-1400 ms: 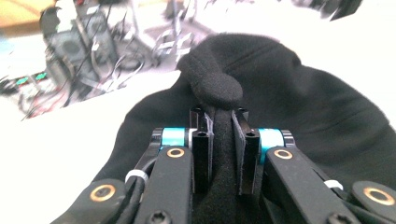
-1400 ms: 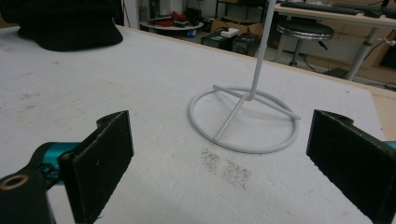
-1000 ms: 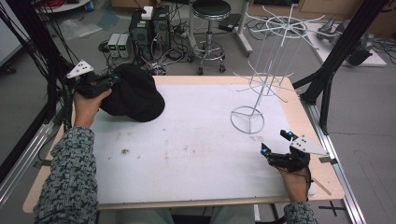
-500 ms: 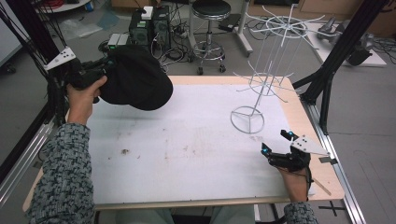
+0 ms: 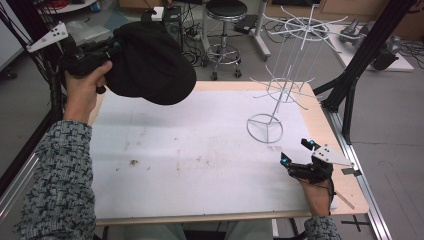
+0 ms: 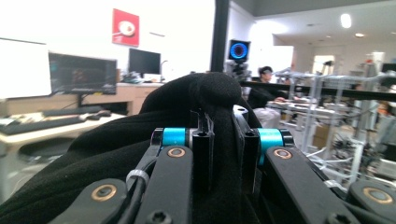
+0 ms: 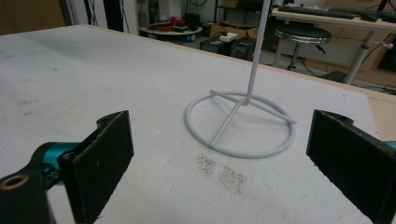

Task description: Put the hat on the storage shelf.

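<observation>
A black cap (image 5: 150,62) hangs in the air above the table's far left corner, and my left gripper (image 5: 116,46) is shut on its edge. In the left gripper view the black fabric of the cap (image 6: 205,93) is pinched between the two jaws of the left gripper (image 6: 223,140). A white wire rack (image 5: 290,65) with thin hooked arms stands at the far right on a ring base (image 7: 240,123). My right gripper (image 5: 298,151) rests open near the table's front right corner, its jaws wide apart and pointing at the ring base; the right gripper (image 7: 219,163) holds nothing.
The table (image 5: 200,155) has a white, slightly stained top with a wooden rim. Beyond the far edge stand a stool (image 5: 227,12), black frame posts (image 5: 370,50) and floor cables.
My left gripper has lifted the cap off the table's far left corner and carried it up and slightly right. The right gripper has stayed still and open.
</observation>
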### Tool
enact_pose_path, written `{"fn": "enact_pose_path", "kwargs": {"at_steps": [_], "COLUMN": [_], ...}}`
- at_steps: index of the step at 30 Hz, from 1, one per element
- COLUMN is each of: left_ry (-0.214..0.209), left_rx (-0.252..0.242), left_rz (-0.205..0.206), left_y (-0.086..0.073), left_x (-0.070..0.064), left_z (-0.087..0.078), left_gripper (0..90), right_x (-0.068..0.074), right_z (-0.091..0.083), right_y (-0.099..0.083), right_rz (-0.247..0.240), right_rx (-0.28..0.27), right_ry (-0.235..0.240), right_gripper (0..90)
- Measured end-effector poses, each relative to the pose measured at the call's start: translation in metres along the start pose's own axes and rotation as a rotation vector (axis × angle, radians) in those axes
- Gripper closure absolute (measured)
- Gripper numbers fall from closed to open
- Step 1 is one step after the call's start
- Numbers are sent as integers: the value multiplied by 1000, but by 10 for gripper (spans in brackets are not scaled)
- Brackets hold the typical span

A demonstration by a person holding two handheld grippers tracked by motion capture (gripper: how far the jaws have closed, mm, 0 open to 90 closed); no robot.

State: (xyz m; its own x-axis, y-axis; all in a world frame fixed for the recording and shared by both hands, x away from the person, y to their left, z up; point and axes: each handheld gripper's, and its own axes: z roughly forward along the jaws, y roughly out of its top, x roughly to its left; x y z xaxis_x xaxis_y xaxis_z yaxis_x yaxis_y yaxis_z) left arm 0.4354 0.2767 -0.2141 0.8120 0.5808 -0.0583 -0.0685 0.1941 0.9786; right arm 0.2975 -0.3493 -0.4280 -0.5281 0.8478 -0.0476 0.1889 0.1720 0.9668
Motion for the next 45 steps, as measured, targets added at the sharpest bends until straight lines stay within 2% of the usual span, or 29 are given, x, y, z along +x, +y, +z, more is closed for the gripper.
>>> {"fn": "enact_pose_path", "kwargs": {"at_steps": [2,3,6,7,8,10,11,14,15,17,18,19,25,35,44,45], "left_ry": [-46,-46,-94,-124,-124,-167,-167,-203,-230,-241,-271,-271,-341,-448,-515,-530], "left_rx": [-5,-5,-26,-42,-42,-61,-61,-75,-91,-99,-112,-112,-126,-167,-188,-184], "left_rz": [15,15,15,11,11,13,13,21,22,26,24,24,34,20,-4,-11], "left_y": [14,14,27,34,34,46,46,58,66,69,75,75,91,106,105,103], "left_x": [-10,-10,-20,-26,-26,-35,-35,-44,-50,-53,-60,-60,-78,-99,-116,-119], "left_z": [10,10,20,27,27,36,36,46,53,56,62,62,83,113,146,154], "left_gripper": [811,811,811,811,811,810,810,810,810,810,810,810,809,808,808,807], "right_x": [-1,-1,-1,-1,-2,-2,-2,-2,-2,-3,-3,-3,-5,-9,-8,-9], "right_z": [0,0,0,0,0,0,0,0,0,1,1,1,-2,-7,-5,-5], "right_y": [0,0,0,0,0,0,-1,-1,-1,-1,-1,-1,-3,-6,-6,-6], "right_rz": [-2,-2,4,5,7,4,6,8,11,8,7,7,6,8,2,-1], "right_rx": [-3,-3,-1,-2,1,-3,-3,2,2,3,3,3,11,11,22,23], "right_ry": [-1,-1,3,2,1,1,2,3,3,4,5,5,2,-5,1,1], "right_gripper": [65,65,65,65,65,65,65,65,64,65,65,65,65,65,65,65]}}
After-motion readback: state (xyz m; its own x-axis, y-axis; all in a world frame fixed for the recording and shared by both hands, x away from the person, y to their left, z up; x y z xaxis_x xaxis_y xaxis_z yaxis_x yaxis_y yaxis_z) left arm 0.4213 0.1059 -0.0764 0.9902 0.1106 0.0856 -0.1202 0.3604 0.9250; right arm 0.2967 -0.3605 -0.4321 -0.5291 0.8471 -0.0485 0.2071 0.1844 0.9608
